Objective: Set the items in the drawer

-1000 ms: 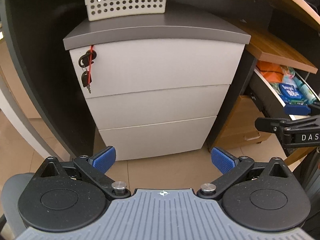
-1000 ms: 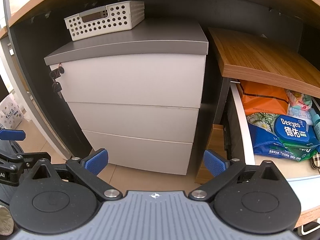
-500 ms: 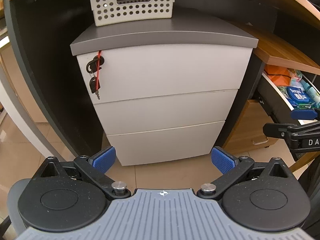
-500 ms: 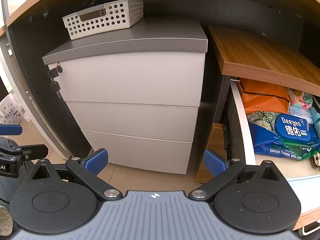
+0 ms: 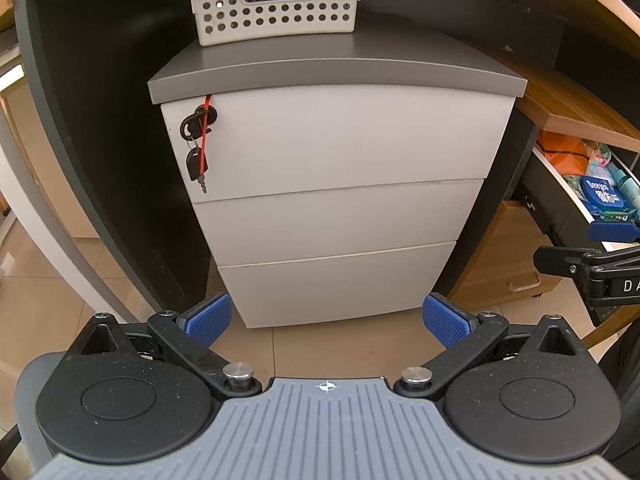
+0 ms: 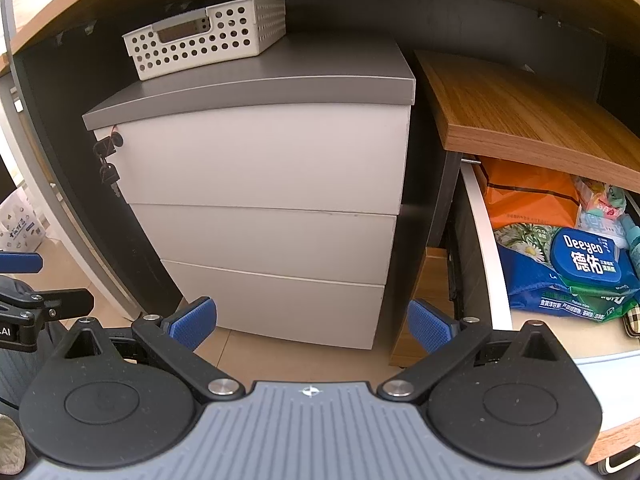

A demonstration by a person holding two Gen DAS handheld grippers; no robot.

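Note:
An open drawer (image 6: 486,248) on the right holds an orange bag (image 6: 528,196), a blue wet-wipes pack (image 6: 586,260) and other packets. The same drawer (image 5: 560,188) shows at the right edge of the left wrist view. A white three-drawer cabinet (image 5: 332,200) (image 6: 272,208) stands under the desk, all its drawers closed, with keys (image 5: 198,152) hanging from its lock. My left gripper (image 5: 327,318) is open and empty, facing the cabinet. My right gripper (image 6: 312,320) is open and empty too, between the cabinet and the open drawer.
A white perforated basket (image 5: 276,4) (image 6: 208,36) sits on the cabinet's grey top. A wooden shelf (image 6: 528,112) overhangs the open drawer. A low wooden box (image 5: 504,272) stands on the tiled floor beside the cabinet. The desk's dark side panel (image 5: 80,160) closes off the left.
The left gripper has swung left, so the cabinet now sits further right in its view. The right gripper's view has barely shifted. Both grippers stay open and empty.

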